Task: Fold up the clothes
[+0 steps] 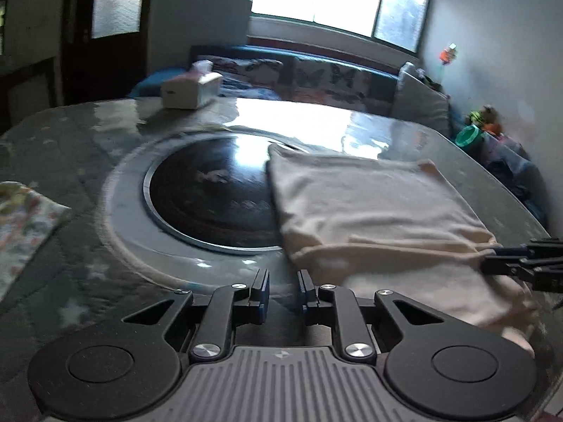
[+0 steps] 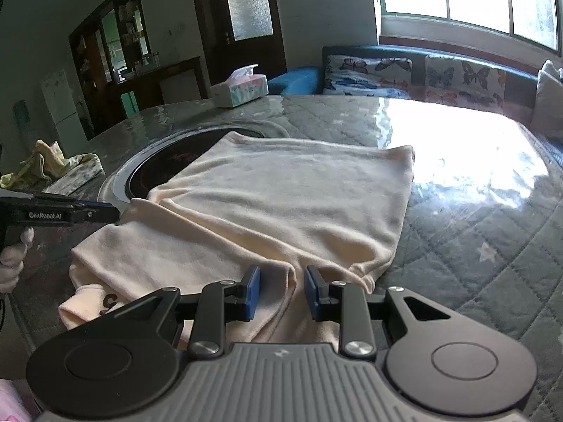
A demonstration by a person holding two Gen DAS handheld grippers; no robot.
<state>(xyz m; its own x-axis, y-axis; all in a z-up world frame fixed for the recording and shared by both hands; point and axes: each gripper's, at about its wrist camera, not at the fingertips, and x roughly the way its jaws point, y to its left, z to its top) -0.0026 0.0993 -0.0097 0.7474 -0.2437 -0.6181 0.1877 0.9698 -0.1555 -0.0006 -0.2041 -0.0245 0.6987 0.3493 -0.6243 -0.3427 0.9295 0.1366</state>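
On table, cream garment, half-folded, creased

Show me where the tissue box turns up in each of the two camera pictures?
Left wrist view: tissue box sits upper left, at the table's far edge.
Right wrist view: tissue box sits upper centre-left, at the far edge too.
Shared landmark: the cream garment lying on the table.
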